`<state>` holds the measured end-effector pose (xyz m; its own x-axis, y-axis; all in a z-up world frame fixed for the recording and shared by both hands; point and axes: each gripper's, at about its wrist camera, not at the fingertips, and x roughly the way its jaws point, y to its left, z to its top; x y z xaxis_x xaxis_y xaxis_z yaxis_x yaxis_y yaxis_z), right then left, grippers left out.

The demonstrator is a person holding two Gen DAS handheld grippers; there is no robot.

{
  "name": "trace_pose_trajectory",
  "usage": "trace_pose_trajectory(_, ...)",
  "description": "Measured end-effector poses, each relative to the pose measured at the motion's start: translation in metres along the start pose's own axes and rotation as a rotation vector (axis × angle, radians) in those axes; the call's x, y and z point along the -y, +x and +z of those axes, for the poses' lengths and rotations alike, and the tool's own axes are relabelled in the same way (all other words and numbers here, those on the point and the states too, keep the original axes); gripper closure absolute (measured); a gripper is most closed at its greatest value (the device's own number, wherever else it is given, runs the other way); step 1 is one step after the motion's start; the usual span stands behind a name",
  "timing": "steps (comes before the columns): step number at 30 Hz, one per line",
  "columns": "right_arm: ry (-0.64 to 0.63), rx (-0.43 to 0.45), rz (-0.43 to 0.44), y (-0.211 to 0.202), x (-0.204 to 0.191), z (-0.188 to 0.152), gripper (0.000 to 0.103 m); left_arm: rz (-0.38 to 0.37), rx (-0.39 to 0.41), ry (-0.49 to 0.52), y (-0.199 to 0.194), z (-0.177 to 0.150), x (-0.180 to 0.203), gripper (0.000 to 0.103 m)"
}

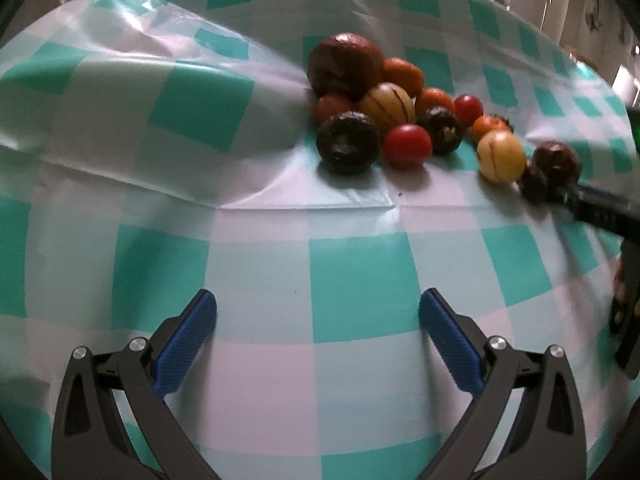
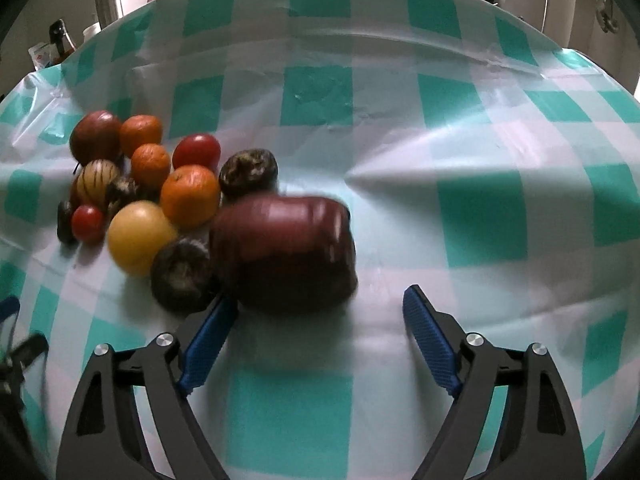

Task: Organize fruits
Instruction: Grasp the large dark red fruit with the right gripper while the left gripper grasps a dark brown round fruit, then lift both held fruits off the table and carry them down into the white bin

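A cluster of fruits lies on a teal-and-white checked tablecloth (image 1: 352, 276). In the left wrist view I see a big dark red fruit (image 1: 345, 65), oranges (image 1: 403, 75), a striped yellow fruit (image 1: 387, 105), red tomatoes (image 1: 407, 146), dark wrinkled fruits (image 1: 347, 143) and a plain yellow fruit (image 1: 500, 156). My left gripper (image 1: 318, 312) is open and empty, well short of the cluster. In the right wrist view a large, blurred dark red fruit (image 2: 286, 252) lies just ahead of my open right gripper (image 2: 320, 308); its left finger (image 2: 208, 336) is near that fruit and a dark fruit (image 2: 182, 274).
The cloth (image 2: 480, 216) is wrinkled, with raised folds at the left (image 1: 120, 80). The right gripper's body (image 1: 608, 216) enters the left wrist view at the right edge. Bottles and containers (image 2: 60, 46) stand beyond the table's far left edge.
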<state>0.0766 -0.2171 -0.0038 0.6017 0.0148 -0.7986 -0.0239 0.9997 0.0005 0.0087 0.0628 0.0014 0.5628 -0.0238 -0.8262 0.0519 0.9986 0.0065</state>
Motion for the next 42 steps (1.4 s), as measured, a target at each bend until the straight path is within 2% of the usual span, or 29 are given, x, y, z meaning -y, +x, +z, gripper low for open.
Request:
trace_pose_trajectory(4, 0.007, 0.004, -0.001, 0.003, -0.005, 0.007, 0.024, -0.001, 0.003, -0.004, 0.0, -0.001, -0.002, 0.002)
trace_pose_trajectory(7, 0.014, 0.02, 0.017, -0.002, -0.005, 0.005, 0.037, 0.003, 0.007, -0.006, 0.0, -0.003, -0.001, 0.001)
trace_pose_trajectory(8, 0.023, 0.025, 0.016, -0.002, -0.005, 0.006, 0.045, 0.004, 0.007, -0.006, 0.0, -0.003, -0.001, 0.001)
trace_pose_trajectory(12, 0.135, 0.06, 0.046, -0.024, 0.02, -0.014, 0.045, -0.006, 0.01, -0.009, -0.003, -0.006, 0.0, 0.002)
trace_pose_trajectory(14, 0.187, 0.094, 0.073, -0.041, 0.035, -0.034, 0.045, -0.058, 0.017, -0.018, -0.006, -0.007, 0.005, 0.002)
trace_pose_trajectory(16, 0.236, 0.12, 0.083, -0.053, 0.051, -0.046, 0.045, -0.145, 0.025, -0.002, -0.011, -0.009, 0.024, 0.003)
trace_pose_trajectory(20, 0.316, 0.151, 0.113, -0.067, 0.084, -0.069, 0.045, -0.173, 0.042, 0.087, -0.008, -0.004, 0.078, 0.016)
trace_pose_trajectory(23, 0.367, 0.152, 0.153, -0.066, 0.095, -0.071, 0.045, -0.176, 0.043, 0.133, 0.003, 0.01, 0.119, 0.023)
trace_pose_trajectory(25, 0.386, 0.149, 0.166, -0.06, 0.091, -0.067, 0.045, -0.157, 0.043, 0.147, 0.01, 0.02, 0.139, 0.025)
trace_pose_trajectory(28, 0.378, 0.148, 0.181, -0.06, 0.09, -0.067, 0.045, -0.119, 0.05, 0.157, 0.024, 0.038, 0.159, 0.034)
trace_pose_trajectory(33, 0.378, 0.145, 0.201, -0.057, 0.088, -0.068, 0.045, -0.074, 0.057, 0.11, 0.042, 0.063, 0.166, 0.039)
trace_pose_trajectory(36, 0.37, 0.142, 0.205, -0.058, 0.088, -0.069, 0.045, -0.067, 0.067, 0.097, 0.043, 0.067, 0.166, 0.053)
trace_pose_trajectory(37, 0.37, 0.142, 0.209, -0.059, 0.088, -0.07, 0.045, -0.058, 0.072, 0.089, 0.041, 0.065, 0.165, 0.065)
trace_pose_trajectory(42, 0.372, 0.144, 0.212, -0.059, 0.089, -0.07, 0.045, -0.134, 0.11, -0.005, 0.023, 0.047, 0.141, 0.065)
